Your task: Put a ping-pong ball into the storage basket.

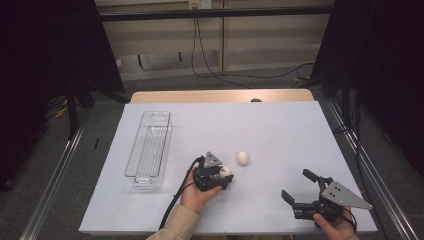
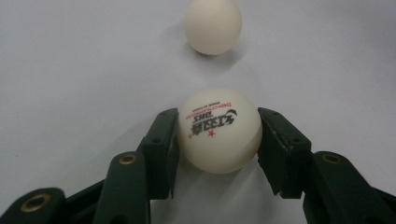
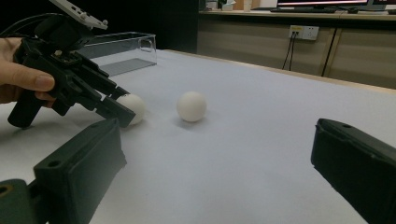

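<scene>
You are clamping the left gripper (image 2: pixel 218 140) on the printed ball (image 2: pixel 219 130), which is sitting on the white table cover (image 2: pixel 70 70) between its pads. You are keeping the squeeze light and centred, so lift straight up. The second ball (image 2: pixel 213 25) is lying just ahead of the jaws. Your right gripper (image 1: pixel 302 187) is waiting with jaws apart, holding nothing.

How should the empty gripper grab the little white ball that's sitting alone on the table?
The loose ball is round and smooth, so probably grip it across its widest middle, one pad on each side. It lies free on the table, so the right gripper, jaws wide open, could come in low from the near side, away from the left gripper and its held ball.
</scene>
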The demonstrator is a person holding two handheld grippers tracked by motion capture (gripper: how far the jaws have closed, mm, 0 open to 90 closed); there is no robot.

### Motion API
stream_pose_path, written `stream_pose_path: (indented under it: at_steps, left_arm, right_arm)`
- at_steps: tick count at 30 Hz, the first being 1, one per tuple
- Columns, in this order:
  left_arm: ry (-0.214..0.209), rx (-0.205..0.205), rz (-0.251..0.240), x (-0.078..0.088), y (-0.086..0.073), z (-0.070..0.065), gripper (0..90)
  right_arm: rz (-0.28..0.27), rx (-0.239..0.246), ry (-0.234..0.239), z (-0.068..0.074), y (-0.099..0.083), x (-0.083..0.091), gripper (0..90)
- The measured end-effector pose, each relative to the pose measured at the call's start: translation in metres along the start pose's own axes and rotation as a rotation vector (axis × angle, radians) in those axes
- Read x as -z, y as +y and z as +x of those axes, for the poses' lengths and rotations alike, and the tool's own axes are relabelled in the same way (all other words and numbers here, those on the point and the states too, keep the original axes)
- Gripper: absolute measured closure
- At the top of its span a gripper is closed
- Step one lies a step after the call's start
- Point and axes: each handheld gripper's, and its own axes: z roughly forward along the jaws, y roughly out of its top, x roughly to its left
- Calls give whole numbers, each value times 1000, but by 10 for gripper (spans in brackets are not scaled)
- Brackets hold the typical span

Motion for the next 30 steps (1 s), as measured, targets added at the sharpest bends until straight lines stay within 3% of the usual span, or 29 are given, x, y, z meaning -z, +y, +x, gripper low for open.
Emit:
stream_pose_path:
  at_steps: [30]
  left_arm:
    - [-23,53,-7,16,6,5,510]
  right_arm:
    - [-3,-4,2,0,0,0,16]
